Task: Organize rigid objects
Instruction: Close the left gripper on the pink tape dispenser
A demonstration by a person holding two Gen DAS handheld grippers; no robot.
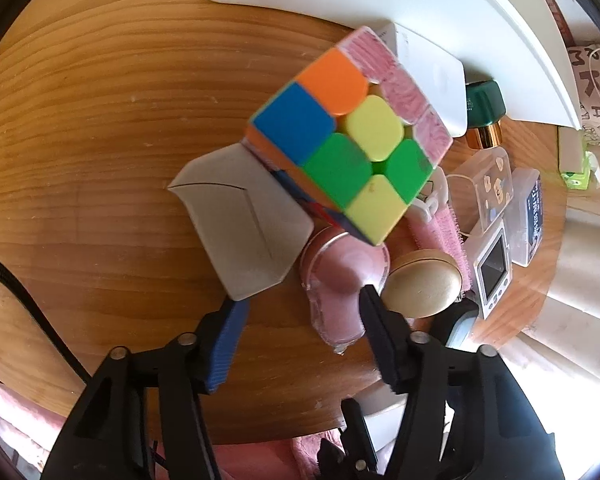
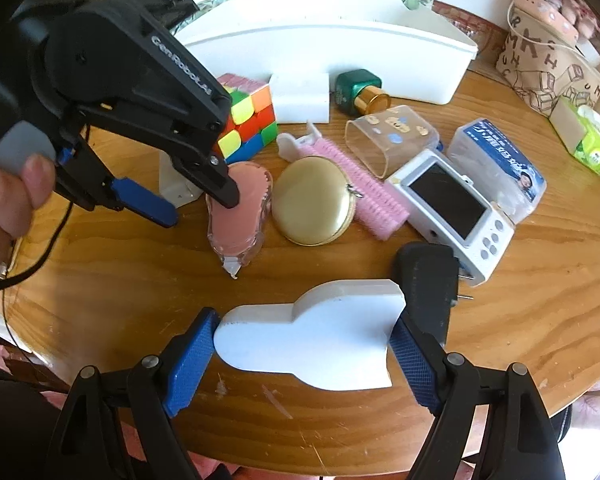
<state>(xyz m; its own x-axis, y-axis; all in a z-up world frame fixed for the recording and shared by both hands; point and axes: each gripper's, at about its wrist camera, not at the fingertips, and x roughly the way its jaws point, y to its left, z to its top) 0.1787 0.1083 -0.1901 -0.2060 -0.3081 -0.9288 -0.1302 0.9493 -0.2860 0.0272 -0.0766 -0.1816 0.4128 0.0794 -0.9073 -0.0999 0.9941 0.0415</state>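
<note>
A colourful puzzle cube (image 1: 348,136) (image 2: 248,120) rests on top of a white angular block (image 1: 244,216) on the round wooden table (image 1: 100,120). My left gripper (image 1: 300,308) (image 2: 198,200) is open and empty, its fingers just above the pink correction-tape dispenser (image 1: 340,280) (image 2: 240,216). My right gripper (image 2: 308,344) is closed on a white flat rounded piece (image 2: 312,336) at the table's near edge. A gold round compact (image 1: 422,286) (image 2: 314,202) lies beside the dispenser.
A long white bin (image 2: 332,44) stands at the back. In front lie a white box (image 2: 300,96), green bottle (image 2: 358,94), clear case (image 2: 392,136), pink hair roller (image 2: 364,188), white gadget with screen (image 2: 452,204), black plug adapter (image 2: 428,276) and packaged box (image 2: 500,168).
</note>
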